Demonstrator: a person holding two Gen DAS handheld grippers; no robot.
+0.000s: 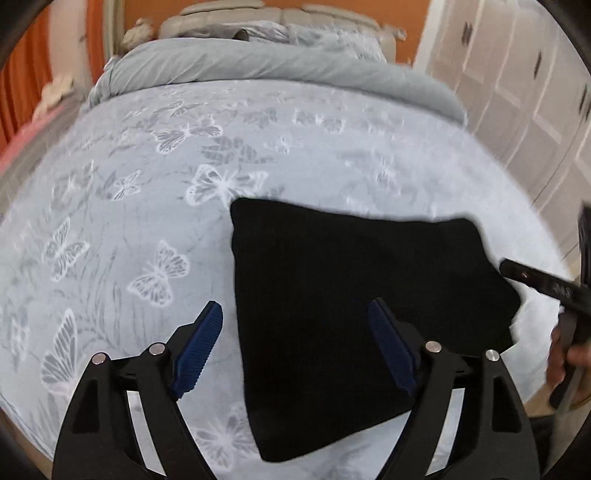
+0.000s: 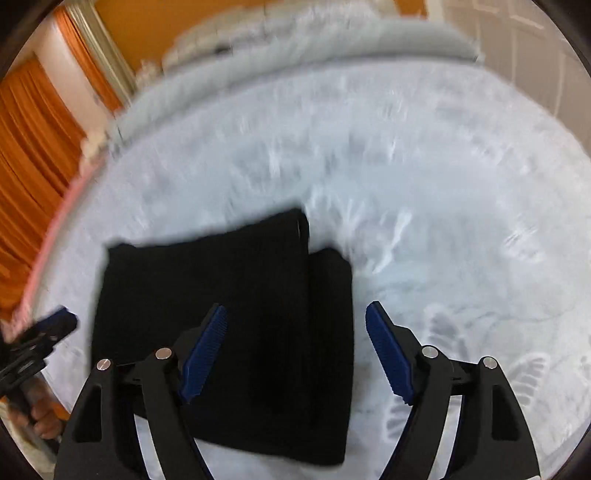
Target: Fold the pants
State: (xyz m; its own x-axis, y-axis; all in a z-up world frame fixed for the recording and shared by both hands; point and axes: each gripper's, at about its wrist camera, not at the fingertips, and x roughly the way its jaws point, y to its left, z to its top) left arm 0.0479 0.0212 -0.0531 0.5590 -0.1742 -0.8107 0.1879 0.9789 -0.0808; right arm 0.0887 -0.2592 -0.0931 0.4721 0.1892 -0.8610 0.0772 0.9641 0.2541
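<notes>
Lying folded on the bed: one pair of black pants (image 1: 354, 302), a compact, roughly rectangular bundle on the butterfly-print bedspread (image 1: 147, 192); in the right wrist view a narrower under-layer shows along the bundle's right edge

Left gripper (image 1: 295, 350): jaws spread wide, nothing between them; blue ribbed pads; left pad (image 1: 197, 350) over bare bedspread, right pad over the black cloth, so the span straddles the bundle's left edge; whether the pads touch the cloth cannot be told

Right gripper (image 2: 295, 354): jaws spread wide, holding nothing; left pad (image 2: 203, 354) over the pants, right pad over bedspread, straddling the bundle's right edge; contact with the cloth cannot be told. Its view is blurred

Cross-sightings: the right gripper's black body appears at the right margin of the left wrist view, just beside the bundle's right corner, with the person's hand (image 1: 569, 360) below it; the left gripper appears at the left margin of the right wrist view, near the bundle's left side

Surroundings:
- grey duvet (image 1: 258, 70), rolled back across the far end of the bed
- padded headboard (image 1: 280, 18) behind it
- orange curtain (image 2: 33, 147) to the left
- white panelled wardrobe (image 1: 517, 92) to the right
</notes>
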